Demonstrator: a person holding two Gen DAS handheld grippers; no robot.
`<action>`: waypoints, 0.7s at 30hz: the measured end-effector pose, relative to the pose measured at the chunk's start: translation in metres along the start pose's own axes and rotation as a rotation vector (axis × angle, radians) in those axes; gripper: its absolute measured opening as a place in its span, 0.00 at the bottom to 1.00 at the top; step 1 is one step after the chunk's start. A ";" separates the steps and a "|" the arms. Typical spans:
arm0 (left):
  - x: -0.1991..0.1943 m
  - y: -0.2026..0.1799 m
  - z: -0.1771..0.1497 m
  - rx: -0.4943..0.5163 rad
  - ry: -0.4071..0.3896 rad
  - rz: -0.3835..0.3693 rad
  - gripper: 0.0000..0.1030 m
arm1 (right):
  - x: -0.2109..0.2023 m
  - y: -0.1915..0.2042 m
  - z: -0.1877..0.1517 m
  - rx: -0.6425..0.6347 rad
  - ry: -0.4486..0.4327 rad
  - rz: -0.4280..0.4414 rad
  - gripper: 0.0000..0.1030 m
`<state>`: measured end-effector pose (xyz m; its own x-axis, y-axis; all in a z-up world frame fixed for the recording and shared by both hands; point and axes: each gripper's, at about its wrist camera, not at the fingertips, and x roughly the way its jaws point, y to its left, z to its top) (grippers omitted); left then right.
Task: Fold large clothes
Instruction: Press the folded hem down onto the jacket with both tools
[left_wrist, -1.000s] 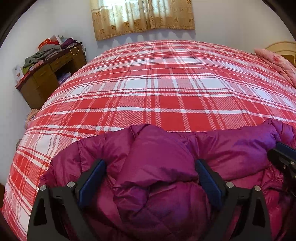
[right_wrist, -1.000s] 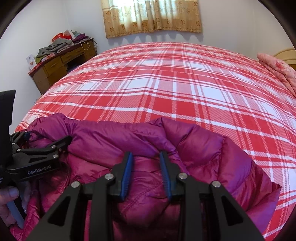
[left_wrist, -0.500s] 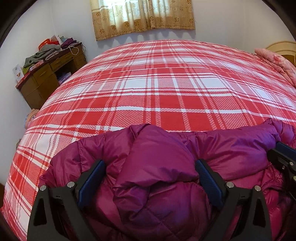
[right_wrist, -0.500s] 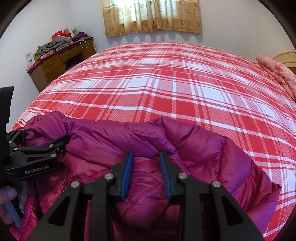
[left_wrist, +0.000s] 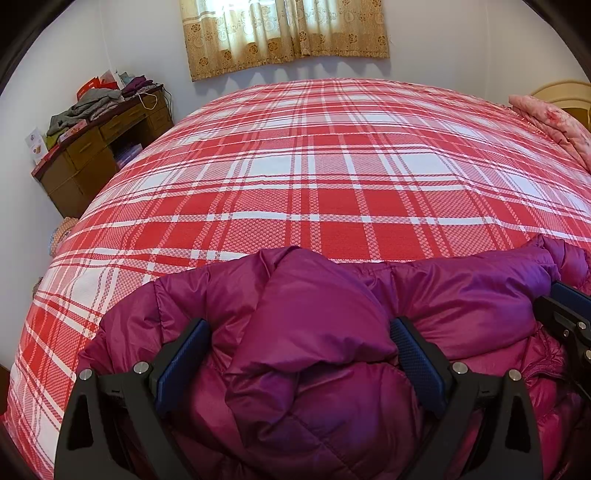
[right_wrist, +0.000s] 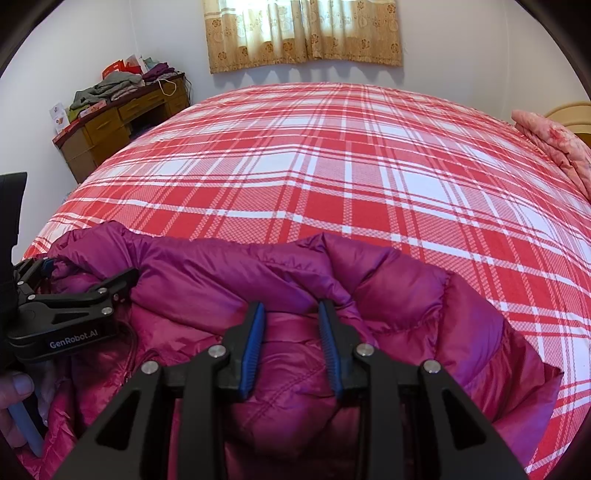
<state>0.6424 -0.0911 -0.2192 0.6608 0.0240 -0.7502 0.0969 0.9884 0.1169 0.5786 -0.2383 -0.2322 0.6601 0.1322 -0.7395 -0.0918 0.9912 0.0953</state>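
Plaid bed bearing magenta down jacket at near edge. Left gripper spread wide around a puffy fold; right gripper partly closed, pinching quilted fabric. Risk: slick, springy fill slipping free, undoing fold.

We can read one piece of text: "GenRobot.AI", in pale letters on the black body of the left claw, seen from the right wrist view at the left edge. On the cluttered wooden surface by the wall we see a white card with small coloured marks and some red packaging, but whatever is printed on them is too small for us to read. We find no other legible lettering or numbers.
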 end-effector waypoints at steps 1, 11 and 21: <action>0.000 0.000 0.000 0.000 0.000 0.000 0.96 | 0.000 -0.001 0.000 -0.001 0.000 -0.001 0.32; 0.002 -0.001 -0.001 0.007 0.009 0.013 0.97 | 0.002 0.001 0.000 -0.004 0.002 -0.009 0.32; 0.002 -0.001 -0.001 0.006 0.010 0.013 0.97 | 0.003 0.000 0.000 -0.004 0.003 -0.012 0.32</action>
<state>0.6433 -0.0916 -0.2213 0.6547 0.0384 -0.7549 0.0930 0.9870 0.1309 0.5804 -0.2375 -0.2340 0.6588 0.1207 -0.7426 -0.0875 0.9926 0.0837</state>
